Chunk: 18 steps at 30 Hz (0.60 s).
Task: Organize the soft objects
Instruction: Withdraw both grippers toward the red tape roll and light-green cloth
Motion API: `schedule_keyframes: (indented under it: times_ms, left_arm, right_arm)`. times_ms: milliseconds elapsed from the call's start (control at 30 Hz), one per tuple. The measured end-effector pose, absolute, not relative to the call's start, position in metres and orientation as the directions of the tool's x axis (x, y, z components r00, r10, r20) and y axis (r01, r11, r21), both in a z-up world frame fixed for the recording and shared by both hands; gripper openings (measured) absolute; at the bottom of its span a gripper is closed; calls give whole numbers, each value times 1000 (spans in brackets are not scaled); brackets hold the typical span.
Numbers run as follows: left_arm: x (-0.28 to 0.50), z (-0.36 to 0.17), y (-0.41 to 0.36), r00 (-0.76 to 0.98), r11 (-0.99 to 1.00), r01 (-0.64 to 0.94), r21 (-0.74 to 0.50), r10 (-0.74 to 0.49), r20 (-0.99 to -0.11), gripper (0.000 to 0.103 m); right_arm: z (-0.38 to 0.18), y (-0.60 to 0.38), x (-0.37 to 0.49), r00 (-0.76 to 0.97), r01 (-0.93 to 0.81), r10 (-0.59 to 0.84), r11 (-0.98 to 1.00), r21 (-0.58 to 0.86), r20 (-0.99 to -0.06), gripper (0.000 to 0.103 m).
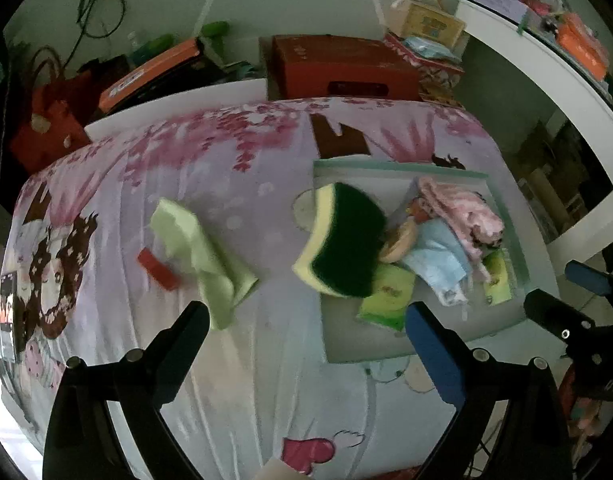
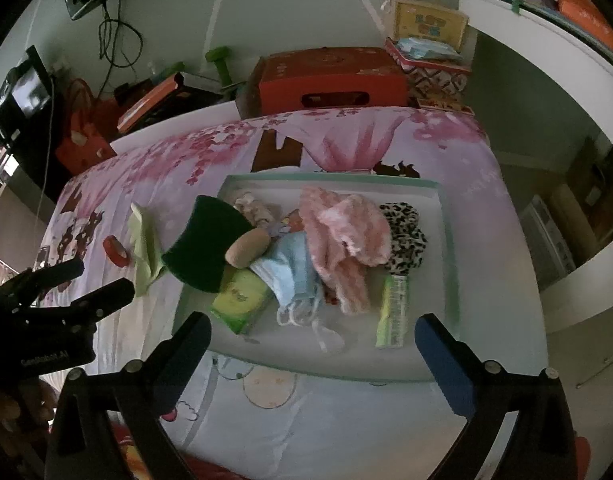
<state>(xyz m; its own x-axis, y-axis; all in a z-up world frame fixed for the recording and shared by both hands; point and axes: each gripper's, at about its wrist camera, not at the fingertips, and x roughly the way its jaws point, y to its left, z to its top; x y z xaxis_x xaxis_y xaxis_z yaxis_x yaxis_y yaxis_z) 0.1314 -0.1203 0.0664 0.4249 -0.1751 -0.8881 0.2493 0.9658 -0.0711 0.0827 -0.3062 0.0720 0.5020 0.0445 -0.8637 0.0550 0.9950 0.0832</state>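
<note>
Green-and-yellow sponge (image 1: 340, 240), leopard-print cloth (image 2: 404, 236)

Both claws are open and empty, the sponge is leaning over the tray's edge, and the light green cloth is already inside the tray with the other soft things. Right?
Not quite. The light green cloth is not in the tray; it lies on the bedsheet beside it, next to a small red object, as the left wrist view shows. The rest holds: left claw and right claw are open and empty, sponge over the tray's edge.

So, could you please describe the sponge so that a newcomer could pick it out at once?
Start at the flowered pink bedspread and find the shallow white tray lying on it. The sponge leans over the tray's left edge, beside a round tan puff. It is the only dark green slab, with a pale yellow layer underneath; the things around it are pale cloths and packets.
</note>
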Motion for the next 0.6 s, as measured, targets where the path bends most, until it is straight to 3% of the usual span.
schedule_keyframes:
  times_ms: [600]
  left_arm:
    - [145,47,10,432,994,68,-84,-105,-896,98]
  right_arm:
    - [59,-184,127,466,-97,123,991,88,-876,103]
